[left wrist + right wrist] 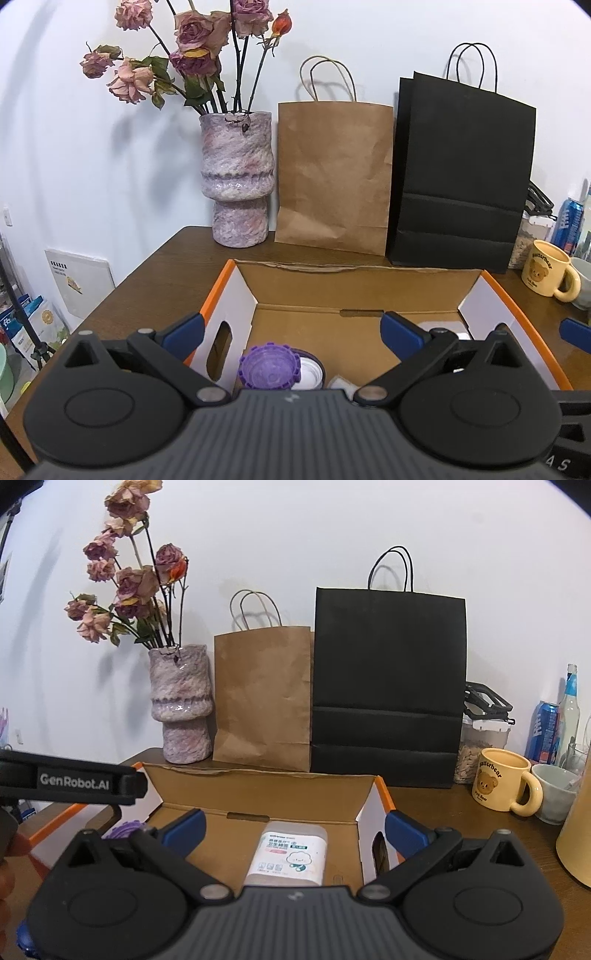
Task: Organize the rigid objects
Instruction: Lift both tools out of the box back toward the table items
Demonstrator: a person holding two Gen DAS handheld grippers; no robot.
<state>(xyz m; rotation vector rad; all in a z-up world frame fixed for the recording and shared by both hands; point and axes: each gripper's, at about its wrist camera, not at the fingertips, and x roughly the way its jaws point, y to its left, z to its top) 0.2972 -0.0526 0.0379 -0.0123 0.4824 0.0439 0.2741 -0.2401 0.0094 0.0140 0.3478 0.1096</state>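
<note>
Hovering wide open and empty over the cardboard box, the left gripper and right gripper risk nudging the purple lid or plastic container askew.

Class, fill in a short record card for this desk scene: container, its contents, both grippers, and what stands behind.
container: open cardboard box on the wooden table
contents: purple lid, white wipes pack
left gripper: open, empty, over the box
right gripper: open, empty, over the box
behind: vase of dried roses, brown paper bag, black paper bag
right side: yellow bear mug
</note>
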